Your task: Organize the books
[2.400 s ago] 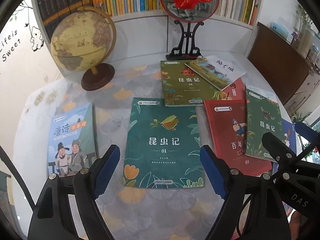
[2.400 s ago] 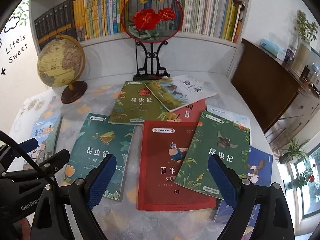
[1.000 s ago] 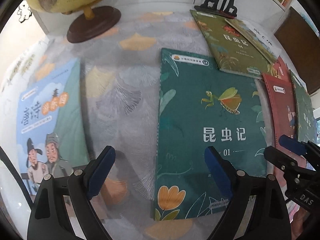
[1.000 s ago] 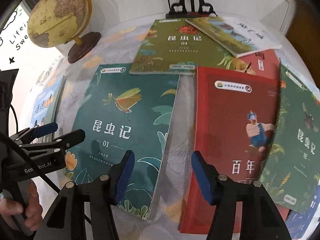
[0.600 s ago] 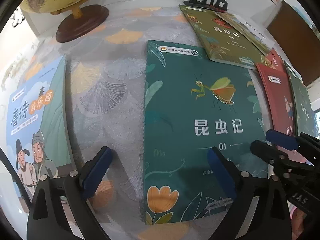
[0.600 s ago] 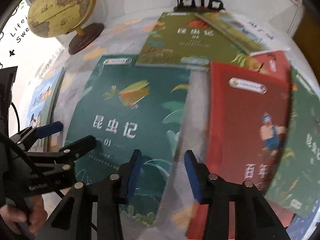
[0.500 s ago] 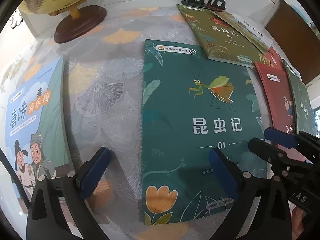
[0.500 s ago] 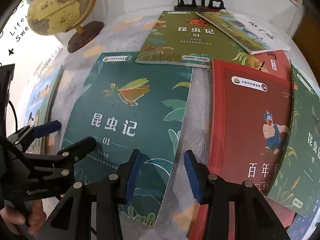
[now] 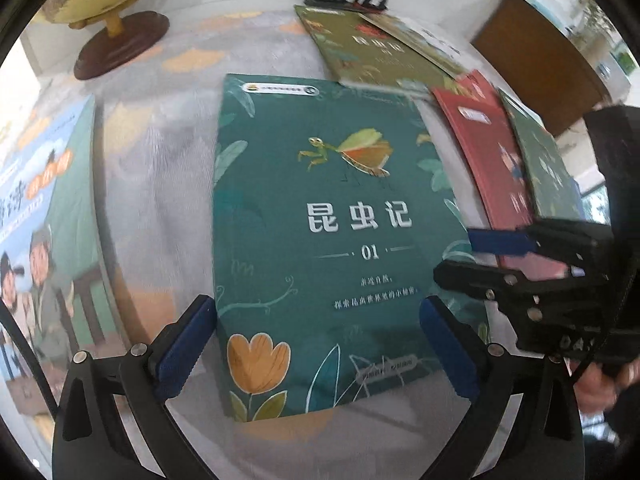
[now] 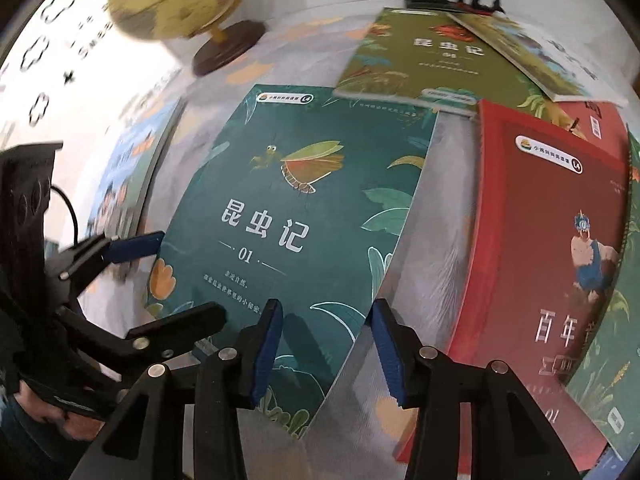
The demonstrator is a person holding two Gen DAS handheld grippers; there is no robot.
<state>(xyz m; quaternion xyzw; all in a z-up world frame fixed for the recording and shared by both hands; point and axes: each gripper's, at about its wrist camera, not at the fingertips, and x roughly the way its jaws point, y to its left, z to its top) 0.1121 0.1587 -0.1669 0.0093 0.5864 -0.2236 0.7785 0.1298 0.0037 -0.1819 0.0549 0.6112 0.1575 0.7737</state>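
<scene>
We hold the left gripper (image 9: 316, 344) tipped steeply downward, its blue-padded fingers (image 9: 182, 346) spread wide after opening further, nothing pressed between them. Our right gripper (image 10: 326, 354) points down just as steeply beside it, fingers (image 10: 266, 354) half drawn in and gripping nothing, after a narrowing. A hand (image 10: 38, 404) shows behind the left gripper's handle.
</scene>
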